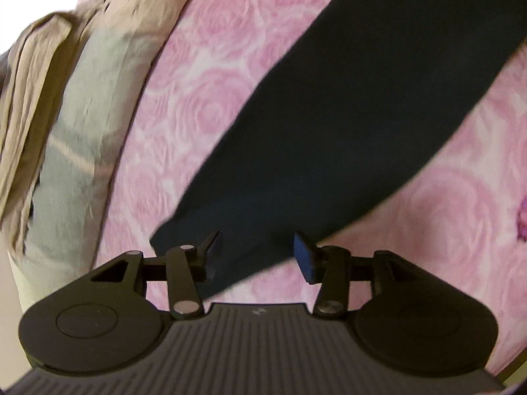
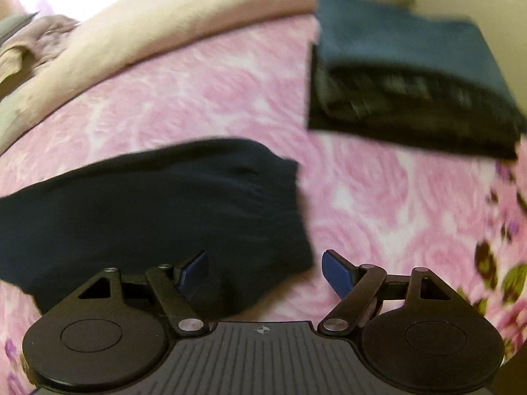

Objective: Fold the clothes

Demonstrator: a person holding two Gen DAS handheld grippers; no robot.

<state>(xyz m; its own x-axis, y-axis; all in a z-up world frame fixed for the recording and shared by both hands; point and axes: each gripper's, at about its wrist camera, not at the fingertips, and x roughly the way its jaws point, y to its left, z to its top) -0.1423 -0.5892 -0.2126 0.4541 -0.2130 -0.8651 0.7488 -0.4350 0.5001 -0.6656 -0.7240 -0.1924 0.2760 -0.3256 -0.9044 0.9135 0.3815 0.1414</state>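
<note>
Each matte-black claw (image 1: 258,255) (image 2: 265,271) had blue pads (image 2: 336,271), silver pivot screws (image 1: 188,305), round discs and a ribbed grey housing (image 2: 263,358).

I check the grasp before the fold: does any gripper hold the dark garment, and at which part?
Nothing is held. The left gripper and right gripper are open over ends of the dark garment.

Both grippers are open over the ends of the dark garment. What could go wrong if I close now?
The left gripper straddles a narrow end of the dark garment, so it may catch only one layer. The right gripper sits at the garment's corner, with one finger over the pink floral bedspread, so it might pinch the bedspread too.
</note>
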